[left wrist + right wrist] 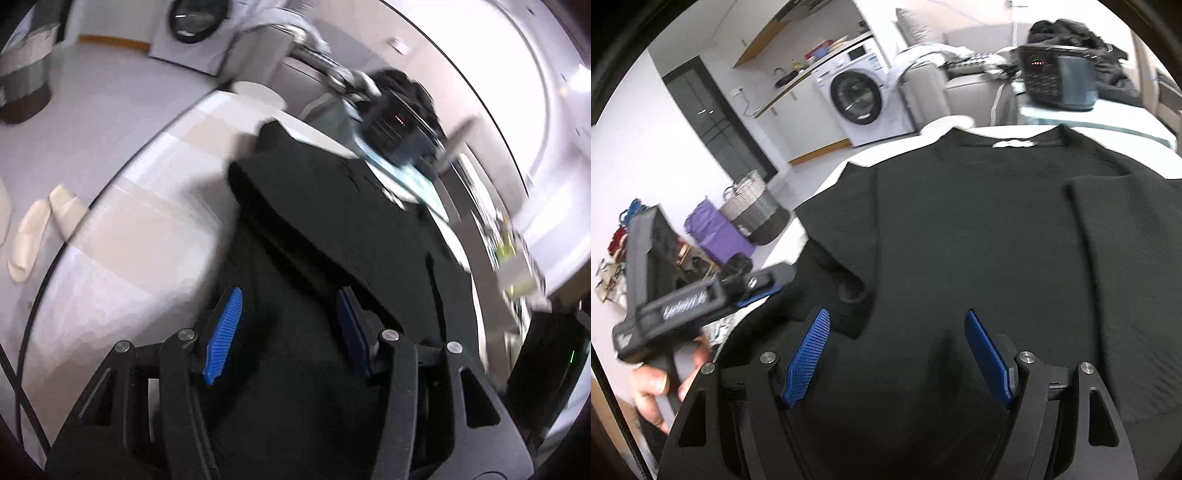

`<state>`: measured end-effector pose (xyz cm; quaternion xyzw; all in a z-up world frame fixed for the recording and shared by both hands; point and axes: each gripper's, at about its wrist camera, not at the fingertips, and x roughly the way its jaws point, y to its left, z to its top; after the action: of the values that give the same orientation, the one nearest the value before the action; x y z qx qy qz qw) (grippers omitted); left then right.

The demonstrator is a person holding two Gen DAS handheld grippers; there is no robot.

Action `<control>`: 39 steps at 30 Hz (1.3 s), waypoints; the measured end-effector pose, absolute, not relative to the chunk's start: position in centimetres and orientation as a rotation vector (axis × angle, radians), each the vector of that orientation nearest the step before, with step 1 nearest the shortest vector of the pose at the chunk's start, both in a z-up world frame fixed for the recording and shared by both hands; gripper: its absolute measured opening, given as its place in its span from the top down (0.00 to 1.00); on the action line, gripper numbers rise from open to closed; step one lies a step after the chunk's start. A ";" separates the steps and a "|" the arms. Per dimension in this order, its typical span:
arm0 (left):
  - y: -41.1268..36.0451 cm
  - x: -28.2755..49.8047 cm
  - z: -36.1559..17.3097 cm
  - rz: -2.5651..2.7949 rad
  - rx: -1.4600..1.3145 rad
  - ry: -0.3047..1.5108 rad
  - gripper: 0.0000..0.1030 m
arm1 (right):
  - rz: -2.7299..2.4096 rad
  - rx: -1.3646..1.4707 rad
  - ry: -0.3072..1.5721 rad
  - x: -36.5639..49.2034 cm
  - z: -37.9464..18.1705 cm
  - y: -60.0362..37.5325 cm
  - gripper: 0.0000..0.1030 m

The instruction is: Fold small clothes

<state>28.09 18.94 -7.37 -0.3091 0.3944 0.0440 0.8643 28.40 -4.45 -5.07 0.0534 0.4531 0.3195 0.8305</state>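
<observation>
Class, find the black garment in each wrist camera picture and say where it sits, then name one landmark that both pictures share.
Left wrist view: the black garment fills the centre and lower middle, running up from between the left gripper fingers.
Right wrist view: the black garment covers the centre and right, ahead of the right gripper.
Shared landmark: the white washing machine, towards the top in both.

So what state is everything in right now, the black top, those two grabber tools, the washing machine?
Black top: spread flat on the table, side edges folded inward.
Left gripper: open, nothing pinched.
Right gripper: open wide above the cloth.
Washing machine: door shut.
Woven basket: upright on the floor.
</observation>
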 end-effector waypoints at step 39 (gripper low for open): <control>12.7 39.3 0.1 -0.028 -0.376 0.736 0.35 | 0.659 0.101 1.039 28.6 -7.4 -3.5 0.71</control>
<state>39.33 12.72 0.11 -0.1828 0.3577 -0.0136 0.9157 28.65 -3.47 -7.38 0.0476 0.4870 0.3090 0.8155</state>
